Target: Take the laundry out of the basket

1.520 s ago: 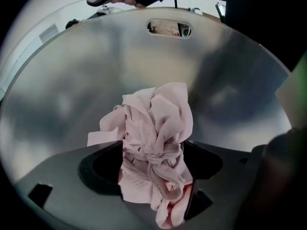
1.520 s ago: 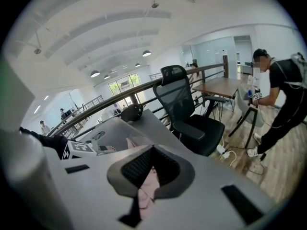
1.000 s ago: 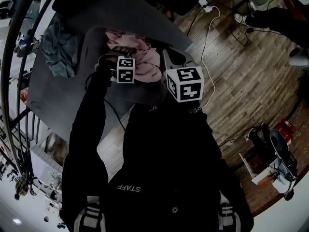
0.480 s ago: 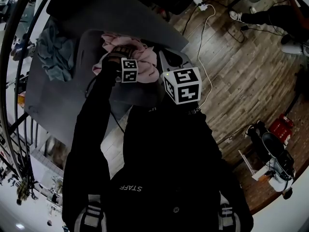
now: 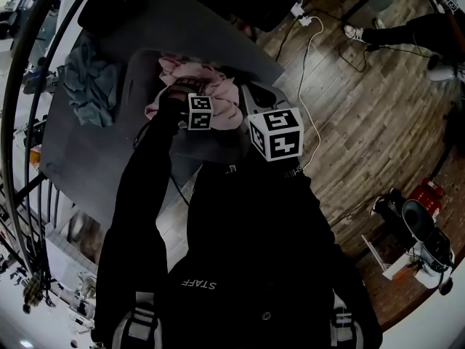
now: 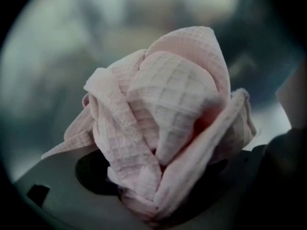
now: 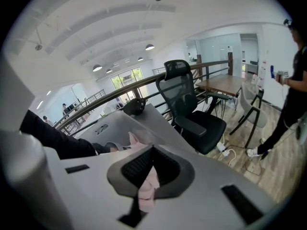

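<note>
A pink waffle-weave cloth lies heaped over the dark grey basket on the table. My left gripper reaches into the heap. In the left gripper view the cloth rises in a bunch out of the gap between the jaws of the left gripper, which are closing on it. My right gripper is at the heap's right side. Its ribbed pads are shut on a fold of the pink cloth, which hangs down between them.
A blue-grey garment lies on the grey table left of the basket. A black office chair stands past the table's far corner. A white cable runs over the wooden floor, and a railing is at the left.
The left gripper has moved a little to the right into the pink heap, nearer the right gripper. The right gripper has stayed almost still.
</note>
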### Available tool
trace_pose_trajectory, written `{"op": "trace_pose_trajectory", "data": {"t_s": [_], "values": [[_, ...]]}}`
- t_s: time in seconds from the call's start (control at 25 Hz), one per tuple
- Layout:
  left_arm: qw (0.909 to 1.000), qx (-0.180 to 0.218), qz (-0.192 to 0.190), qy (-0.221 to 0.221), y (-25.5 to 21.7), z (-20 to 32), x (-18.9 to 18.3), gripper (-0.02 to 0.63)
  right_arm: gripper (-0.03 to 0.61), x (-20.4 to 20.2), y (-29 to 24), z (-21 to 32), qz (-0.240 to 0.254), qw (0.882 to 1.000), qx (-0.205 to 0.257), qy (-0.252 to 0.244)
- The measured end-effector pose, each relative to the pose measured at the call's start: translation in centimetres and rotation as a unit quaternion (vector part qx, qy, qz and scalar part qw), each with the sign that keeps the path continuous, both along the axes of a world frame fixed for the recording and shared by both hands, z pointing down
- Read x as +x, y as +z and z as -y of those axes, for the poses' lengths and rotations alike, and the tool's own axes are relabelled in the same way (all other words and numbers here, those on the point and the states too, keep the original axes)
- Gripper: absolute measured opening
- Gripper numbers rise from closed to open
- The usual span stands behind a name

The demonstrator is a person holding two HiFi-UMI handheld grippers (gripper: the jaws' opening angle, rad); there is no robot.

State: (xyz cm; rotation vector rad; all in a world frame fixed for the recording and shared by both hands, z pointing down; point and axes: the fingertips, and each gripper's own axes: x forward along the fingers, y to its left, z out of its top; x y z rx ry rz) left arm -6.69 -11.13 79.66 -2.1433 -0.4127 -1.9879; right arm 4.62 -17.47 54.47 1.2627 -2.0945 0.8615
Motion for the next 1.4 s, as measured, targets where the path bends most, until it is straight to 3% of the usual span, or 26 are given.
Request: {"op": "trace_pose_trajectory", "data": {"t_s": [0.16,0.4,0.56,0.68,0.92,1.04,1.28,1.4], "values": [[0.9973,-0.014,-0.030,-0.066,-1.8,0.3,-0.4,0.395,0.015,0.3,-1.0,-0.4,0.003,1.000,0.012,0.008],[0.9903,-0.009,-0.071,-0.118,-6.4,0.3,-0.3,0.379,0.015,2.1,-2.7,-0.6,0.009,0.999,0.034,0.028],[0.9747,0.004,-0.131,-0.181,-10.0,1.4,-0.3,0.379,0.014,2.7,-3.0,-0.9,0.012,0.998,0.045,0.043],[0.9581,0.016,-0.173,-0.228,-13.3,2.1,-0.9,0.379,0.015,2.6,-4.2,-0.8,0.016,0.997,0.060,0.049],[0.9118,0.048,-0.253,-0.320,-20.3,2.7,-0.7,0.379,0.014,3.9,-7.8,-0.5,0.027,0.994,0.095,0.052],[0.8815,0.072,-0.293,-0.363,-23.9,3.1,-0.2,0.379,0.014,4.7,-9.8,-0.2,0.032,0.992,0.112,0.049],[0.7994,0.124,-0.375,-0.452,-30.0,3.9,-0.9,0.379,0.015,3.9,-12.7,0.7,0.037,0.986,0.159,0.036],[0.7429,0.149,-0.416,-0.503,-33.1,4.2,-1.5,0.379,0.014,3.0,-14.1,0.7,0.042,0.982,0.185,0.025]]}}
